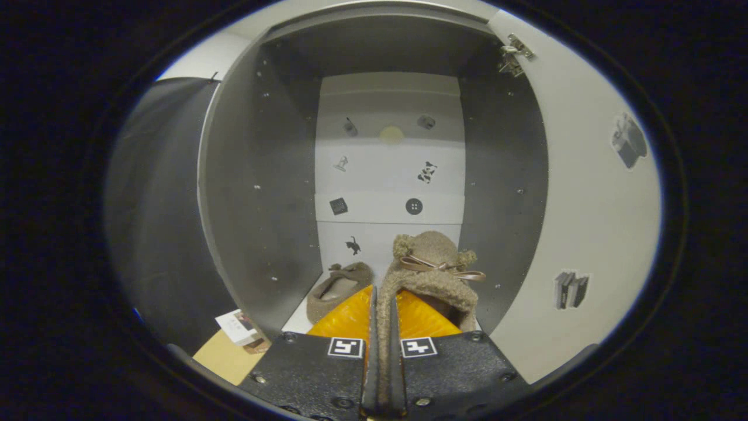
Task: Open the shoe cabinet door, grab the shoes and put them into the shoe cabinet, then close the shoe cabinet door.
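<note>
My gripper (pixel 383 307) is shut on the rim of a fuzzy brown slipper (pixel 432 272) with a ribbon bow; its orange fingers (pixel 345 318) pinch the fabric between them. The slipper hangs just ahead of the fingers, inside the open shoe cabinet (pixel 257 193). A second matching slipper (pixel 339 289) lies on the cabinet's white floor, to the left of the held one, toe toward the back. The cabinet door (pixel 584 222) stands swung open on the right, hinge (pixel 514 55) at its top.
The cabinet's dark side walls close in on both sides; its white back panel (pixel 388 193) carries small stickers. A cardboard piece and a small packet (pixel 236 336) lie on the floor outside, lower left. The door's inner face also has stickers.
</note>
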Demonstrator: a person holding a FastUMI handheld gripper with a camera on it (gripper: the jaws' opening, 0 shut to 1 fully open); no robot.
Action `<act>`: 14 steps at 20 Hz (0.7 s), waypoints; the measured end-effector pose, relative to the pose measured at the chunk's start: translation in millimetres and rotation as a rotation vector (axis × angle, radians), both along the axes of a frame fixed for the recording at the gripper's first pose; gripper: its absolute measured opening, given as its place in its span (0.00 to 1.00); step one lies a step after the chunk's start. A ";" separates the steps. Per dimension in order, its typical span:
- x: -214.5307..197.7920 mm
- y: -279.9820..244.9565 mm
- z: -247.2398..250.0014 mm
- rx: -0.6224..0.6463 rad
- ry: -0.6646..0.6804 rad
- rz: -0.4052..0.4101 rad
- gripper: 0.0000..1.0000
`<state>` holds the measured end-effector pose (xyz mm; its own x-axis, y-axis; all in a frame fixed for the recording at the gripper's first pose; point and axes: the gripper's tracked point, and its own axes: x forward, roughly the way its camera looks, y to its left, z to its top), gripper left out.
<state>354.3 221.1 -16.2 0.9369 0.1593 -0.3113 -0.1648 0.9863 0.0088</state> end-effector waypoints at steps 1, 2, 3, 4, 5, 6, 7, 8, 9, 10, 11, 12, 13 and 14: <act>9.2 2.9 -9.4 0.007 0.025 0.007 0.10; 17.4 4.4 -20.6 0.022 0.056 0.009 0.11; 29.3 2.7 -30.4 0.016 0.078 -0.001 0.11; 44.0 -0.1 -39.2 -0.003 0.079 -0.011 0.11; 57.4 -2.8 -45.8 -0.022 0.075 -0.020 0.10; 68.6 -5.0 -51.9 -0.040 0.070 -0.028 0.11; 81.0 -8.1 -58.3 -0.069 0.069 -0.029 0.11; 91.9 -9.8 -64.8 -0.099 0.069 -0.022 0.11; 102.2 -11.2 -69.6 -0.128 0.067 -0.012 0.11; 113.3 -12.1 -76.9 -0.157 0.068 -0.005 0.11; 121.9 -14.0 -82.2 -0.187 0.074 0.004 0.11; 129.5 -13.1 -87.1 -0.212 0.076 0.018 0.11; 135.5 -12.5 -87.7 -0.224 0.063 0.029 0.11; 141.0 -11.1 -88.9 -0.229 0.054 0.038 0.11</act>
<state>495.3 210.1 -105.1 0.9124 0.1139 -0.3931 -0.2074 0.9567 -0.2041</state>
